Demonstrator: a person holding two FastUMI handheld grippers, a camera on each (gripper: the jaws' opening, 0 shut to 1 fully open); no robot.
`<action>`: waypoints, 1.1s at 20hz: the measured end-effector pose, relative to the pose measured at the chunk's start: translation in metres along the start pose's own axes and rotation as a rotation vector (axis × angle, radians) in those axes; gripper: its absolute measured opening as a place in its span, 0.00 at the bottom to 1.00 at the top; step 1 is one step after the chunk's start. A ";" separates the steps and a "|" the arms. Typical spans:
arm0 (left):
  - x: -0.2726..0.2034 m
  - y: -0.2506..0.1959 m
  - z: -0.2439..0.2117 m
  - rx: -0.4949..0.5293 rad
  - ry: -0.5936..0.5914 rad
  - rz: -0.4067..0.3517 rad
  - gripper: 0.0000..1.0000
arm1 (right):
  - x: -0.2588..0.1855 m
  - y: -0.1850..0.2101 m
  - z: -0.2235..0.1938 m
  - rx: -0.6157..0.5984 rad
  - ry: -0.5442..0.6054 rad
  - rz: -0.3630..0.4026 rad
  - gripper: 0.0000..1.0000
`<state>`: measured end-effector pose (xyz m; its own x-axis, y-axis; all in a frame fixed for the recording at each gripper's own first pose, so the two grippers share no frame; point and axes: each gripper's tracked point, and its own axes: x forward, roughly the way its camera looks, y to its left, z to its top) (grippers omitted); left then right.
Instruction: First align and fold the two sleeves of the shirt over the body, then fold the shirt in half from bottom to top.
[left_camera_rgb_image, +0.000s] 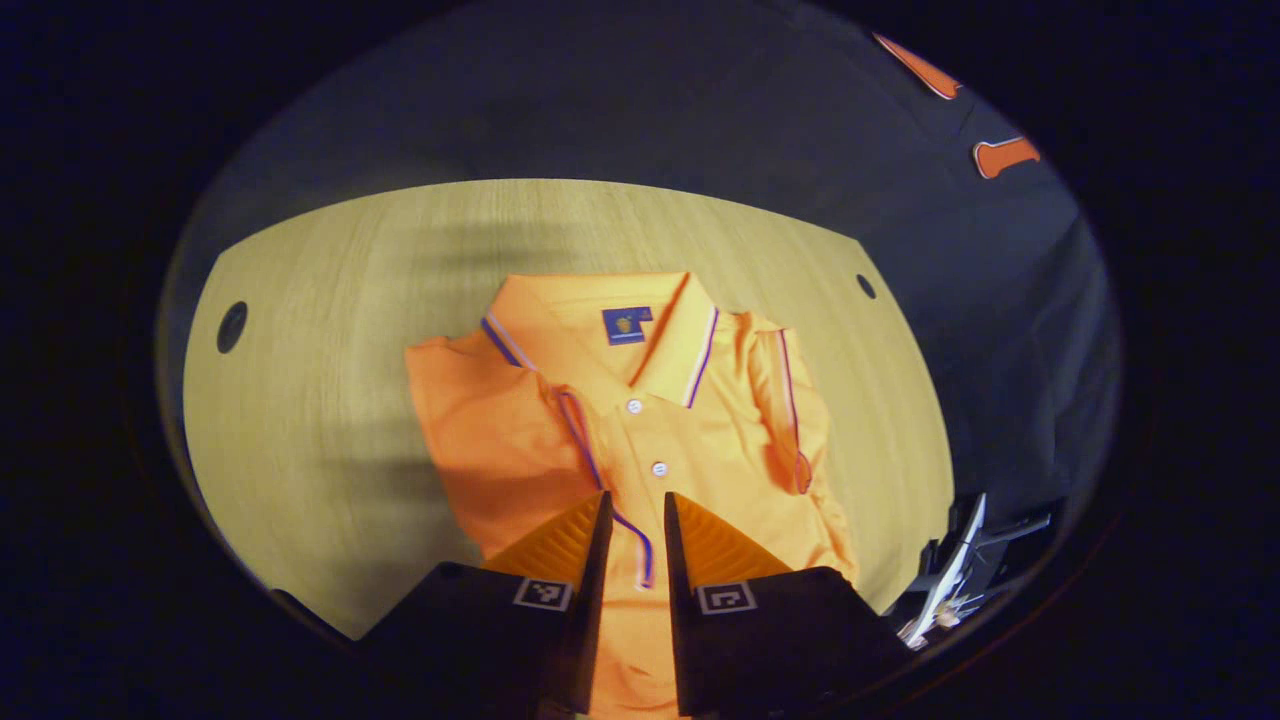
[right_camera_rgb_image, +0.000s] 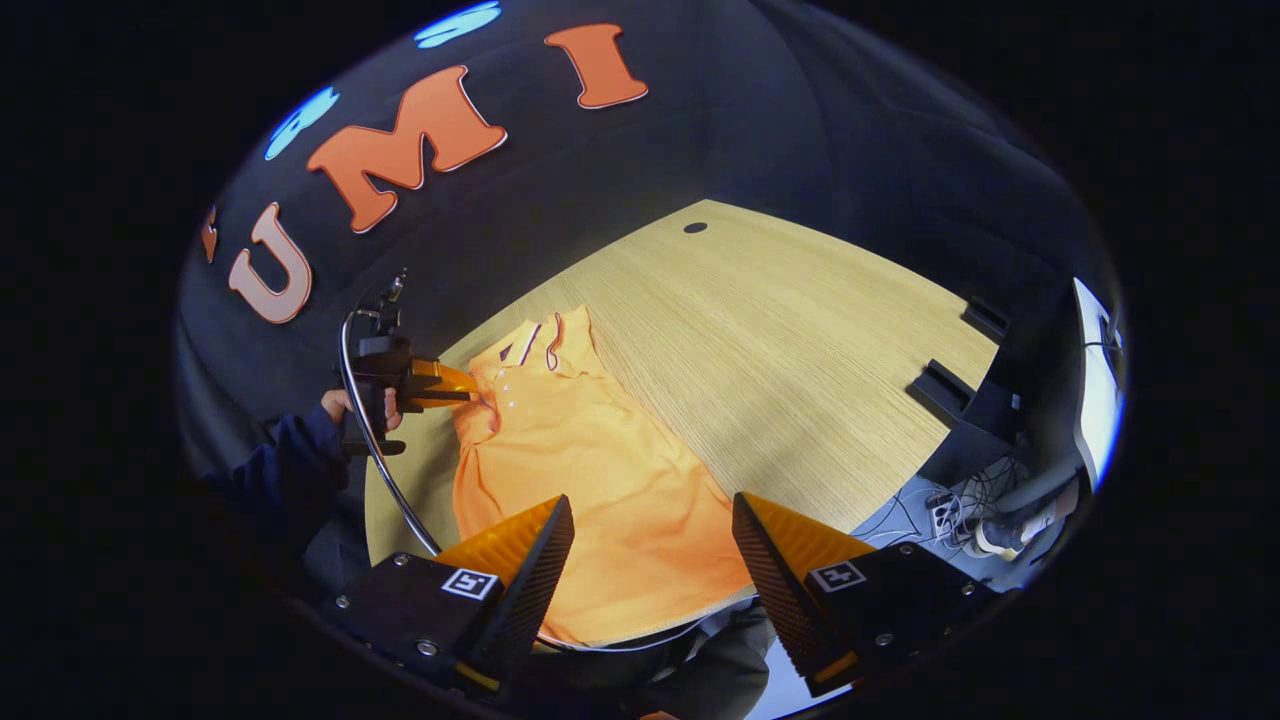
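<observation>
An orange polo shirt (left_camera_rgb_image: 640, 420) lies flat on the wooden table (left_camera_rgb_image: 330, 400), collar far from me in the left gripper view. Both sleeves lie folded over the body: one sleeve (left_camera_rgb_image: 520, 440) with its purple-trimmed cuff running down the chest, the other sleeve (left_camera_rgb_image: 785, 410) along the opposite side. My left gripper (left_camera_rgb_image: 637, 497) hovers over the chest, jaws a narrow gap apart, the cuff trim showing between them. The right gripper view shows the left gripper (right_camera_rgb_image: 440, 385) by the shirt's shoulder. My right gripper (right_camera_rgb_image: 650, 515) stands wide open above the shirt's hem (right_camera_rgb_image: 640, 590).
A hand and dark sleeve (right_camera_rgb_image: 300, 450) hold the left gripper, with a cable looping down. Round cable holes (left_camera_rgb_image: 231, 326) (right_camera_rgb_image: 694, 228) are set in the table. A monitor (right_camera_rgb_image: 1095, 380) and floor cables (right_camera_rgb_image: 960, 510) stand past the table's right edge.
</observation>
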<state>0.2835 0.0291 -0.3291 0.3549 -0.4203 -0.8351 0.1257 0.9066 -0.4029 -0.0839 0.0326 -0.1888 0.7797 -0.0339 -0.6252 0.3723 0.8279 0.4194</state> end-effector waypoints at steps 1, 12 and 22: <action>-0.001 0.000 -0.001 -0.003 -0.005 0.002 0.32 | -0.001 0.000 -0.001 -0.008 0.006 0.003 0.98; -0.112 -0.019 -0.026 0.018 -0.243 0.117 0.98 | 0.011 0.010 0.046 -0.249 -0.056 0.123 0.99; -0.218 -0.081 -0.067 0.132 -0.678 0.064 0.97 | 0.018 0.005 0.050 -0.434 -0.088 0.254 0.99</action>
<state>0.1339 0.0444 -0.1396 0.8607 -0.2880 -0.4198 0.1814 0.9440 -0.2757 -0.0433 0.0084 -0.1652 0.8649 0.1672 -0.4733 -0.0636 0.9718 0.2271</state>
